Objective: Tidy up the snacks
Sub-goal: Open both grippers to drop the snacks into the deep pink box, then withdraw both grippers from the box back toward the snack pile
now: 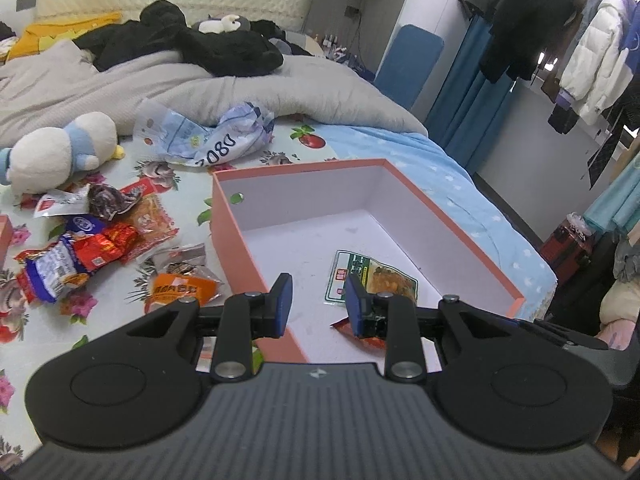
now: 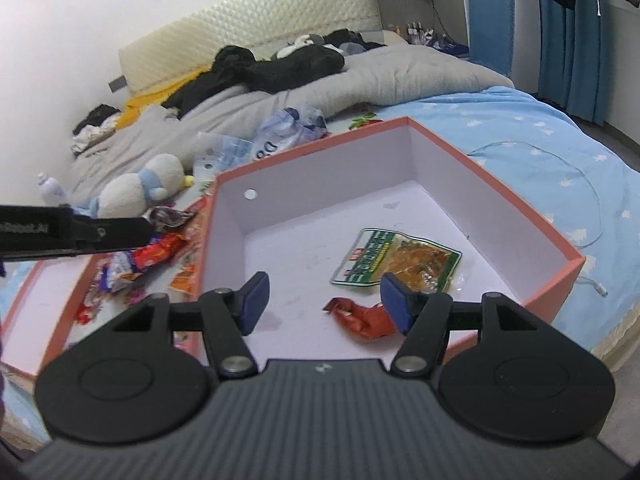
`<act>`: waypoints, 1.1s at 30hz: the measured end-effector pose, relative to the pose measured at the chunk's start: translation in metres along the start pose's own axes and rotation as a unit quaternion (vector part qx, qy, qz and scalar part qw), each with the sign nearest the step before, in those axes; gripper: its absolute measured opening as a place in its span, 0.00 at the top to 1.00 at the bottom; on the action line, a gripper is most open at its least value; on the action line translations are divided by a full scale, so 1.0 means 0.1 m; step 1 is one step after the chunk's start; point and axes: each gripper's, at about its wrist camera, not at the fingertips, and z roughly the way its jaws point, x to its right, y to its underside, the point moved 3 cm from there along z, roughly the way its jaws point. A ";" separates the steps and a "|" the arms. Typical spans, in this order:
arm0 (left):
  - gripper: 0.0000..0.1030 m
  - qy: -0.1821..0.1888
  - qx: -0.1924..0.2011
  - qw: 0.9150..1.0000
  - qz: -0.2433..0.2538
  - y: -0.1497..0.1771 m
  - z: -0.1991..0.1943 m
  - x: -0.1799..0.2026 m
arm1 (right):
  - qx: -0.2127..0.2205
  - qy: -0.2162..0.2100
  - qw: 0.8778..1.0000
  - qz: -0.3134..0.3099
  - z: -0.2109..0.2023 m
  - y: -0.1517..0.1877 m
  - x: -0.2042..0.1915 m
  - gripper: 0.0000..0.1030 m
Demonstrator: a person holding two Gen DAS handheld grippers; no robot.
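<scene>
Bed (image 1: 420, 152) carries a stiff cardboard box (image 2: 224, 236) holding a green packet (image 2: 396, 258) and red packet (image 2: 362, 316); loose snack pile (image 1: 92, 244) lies beside it. Packets look light, crinkly, slippery, so pinch a sealed edge. Left gripper (image 1: 318, 306) has a narrow gap and holds nothing; right gripper (image 2: 324, 302) stands wide, empty.

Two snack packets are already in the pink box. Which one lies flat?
The green-bordered packet lies flat on the box floor; the red packet nearer the camera is crumpled.
</scene>
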 end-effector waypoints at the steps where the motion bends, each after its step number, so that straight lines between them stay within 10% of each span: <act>1: 0.68 -0.001 0.003 1.000 0.000 0.02 -0.05 -0.01 | 0.004 -0.003 1.000 0.000 -0.05 0.01 -0.03 0.38; 33: 0.67 -0.090 0.049 0.993 -0.055 1.12 -1.56 -0.55 | -0.001 -0.096 0.994 -0.049 -0.78 0.69 -1.01 0.38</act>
